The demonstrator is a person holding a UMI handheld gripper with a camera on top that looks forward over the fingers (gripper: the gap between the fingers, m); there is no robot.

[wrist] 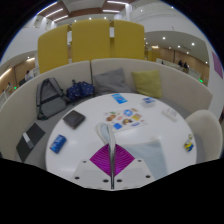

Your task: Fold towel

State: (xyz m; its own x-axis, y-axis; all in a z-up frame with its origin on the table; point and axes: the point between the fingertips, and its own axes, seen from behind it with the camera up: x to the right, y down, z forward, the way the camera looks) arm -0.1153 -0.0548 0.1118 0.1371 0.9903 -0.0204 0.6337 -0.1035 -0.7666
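Apparently raised high over the round white table (95, 125), hand-held gripper (113, 165) angled downward (jaw state unclear), towel unidentifiable.

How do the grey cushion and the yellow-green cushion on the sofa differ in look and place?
The grey cushion is pale grey; the yellow-green cushion is bright. The grey cushion sits near the middle of the sofa, and the yellow-green cushion sits further right, beside it. Both lean against the sofa back, beyond the round white table. The claw holds a white towel between its fingers.
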